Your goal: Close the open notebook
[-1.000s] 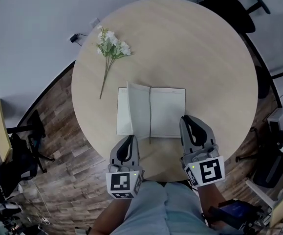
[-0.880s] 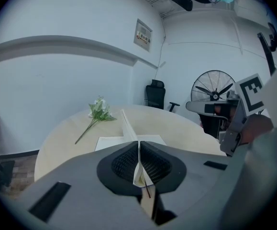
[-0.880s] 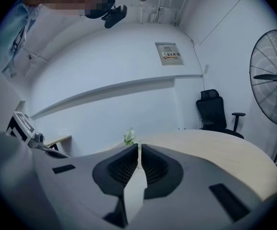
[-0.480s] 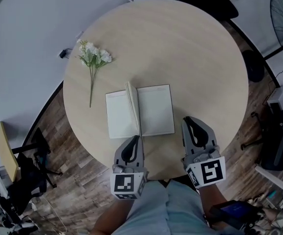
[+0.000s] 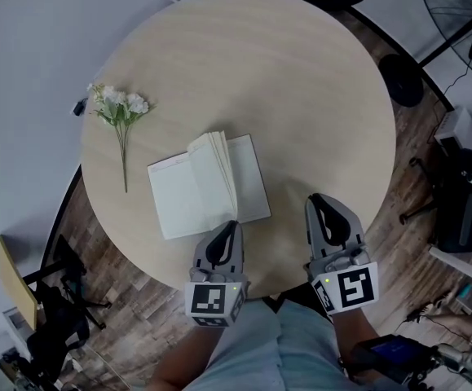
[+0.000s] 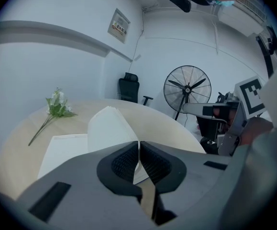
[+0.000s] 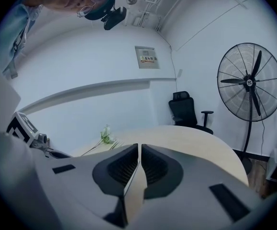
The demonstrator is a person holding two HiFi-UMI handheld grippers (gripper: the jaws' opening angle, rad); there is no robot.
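Note:
An open white notebook (image 5: 188, 195) lies on the round wooden table (image 5: 301, 88), with a sheaf of its pages standing half-raised above the spine (image 5: 219, 169). In the left gripper view the notebook (image 6: 76, 143) sits just beyond the jaws, pages arched up. My left gripper (image 5: 229, 228) hovers at the notebook's near edge, jaws shut with nothing between them. My right gripper (image 5: 321, 204) hangs to the right of the notebook over bare tabletop, also shut and empty. In the right gripper view the right gripper (image 7: 139, 150) points across the table toward the wall.
A sprig of white flowers (image 5: 120, 112) lies on the table left of the notebook. A standing fan (image 7: 247, 83) and a black office chair (image 7: 186, 110) stand beyond the table. The table's near edge lies just under both grippers.
The notebook's raised pages have swung from left of the spine to standing over its right half. The view has shifted, so the table and notebook now sit further left and lower.

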